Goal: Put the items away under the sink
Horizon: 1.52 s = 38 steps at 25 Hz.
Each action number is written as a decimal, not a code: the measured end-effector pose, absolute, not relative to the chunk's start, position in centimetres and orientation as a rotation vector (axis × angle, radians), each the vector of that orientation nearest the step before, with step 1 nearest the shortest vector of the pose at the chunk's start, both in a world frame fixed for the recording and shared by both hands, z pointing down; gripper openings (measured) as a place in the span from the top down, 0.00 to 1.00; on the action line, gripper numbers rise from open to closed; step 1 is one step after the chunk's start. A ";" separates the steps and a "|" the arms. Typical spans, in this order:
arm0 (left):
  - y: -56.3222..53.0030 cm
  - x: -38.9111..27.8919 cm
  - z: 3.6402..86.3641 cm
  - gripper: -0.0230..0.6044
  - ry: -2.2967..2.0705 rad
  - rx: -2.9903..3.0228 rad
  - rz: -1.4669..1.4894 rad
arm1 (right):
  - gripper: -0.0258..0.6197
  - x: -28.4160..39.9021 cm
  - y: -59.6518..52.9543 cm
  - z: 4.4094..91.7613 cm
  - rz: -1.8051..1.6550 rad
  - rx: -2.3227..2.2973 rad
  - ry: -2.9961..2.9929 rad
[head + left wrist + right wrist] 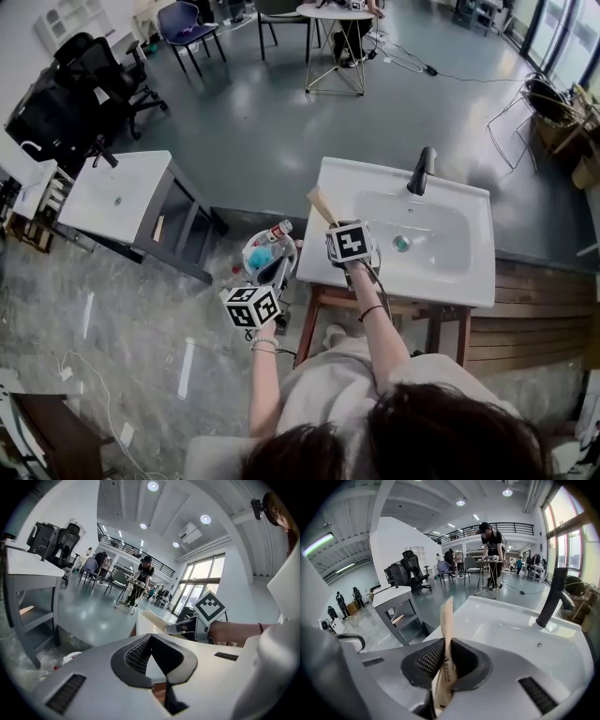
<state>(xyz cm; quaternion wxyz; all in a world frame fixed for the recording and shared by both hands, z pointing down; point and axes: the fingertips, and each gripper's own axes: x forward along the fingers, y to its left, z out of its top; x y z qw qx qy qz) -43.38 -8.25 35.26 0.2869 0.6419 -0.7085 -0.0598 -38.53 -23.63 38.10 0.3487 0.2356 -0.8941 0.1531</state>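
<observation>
The right tool (pixel 448 645) is closed tight on a thin brown paper packet (pixel 446 613) and pinches its bottom end. The packet sticks up over the left edge of the sink (pixel 448 281). The left tool (pixel 151 638) is closed with nothing in it. The packet looks floppy. I think it could bend or slip out if it bumps the sink's edge going under.
</observation>
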 end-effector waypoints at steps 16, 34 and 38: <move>-4.3 -36.6 34.6 0.96 -1.768 1.860 -0.109 | 0.89 -33.5 -17.0 35.2 0.404 0.652 -2.373; -2.9 -32.4 34.0 0.96 -1.789 1.913 -0.051 | 0.89 -29.1 -13.9 33.5 0.465 0.646 -2.456; -3.5 -29.4 34.2 0.96 -1.766 1.924 -0.025 | 0.89 -27.1 -13.7 33.1 0.505 0.634 -2.473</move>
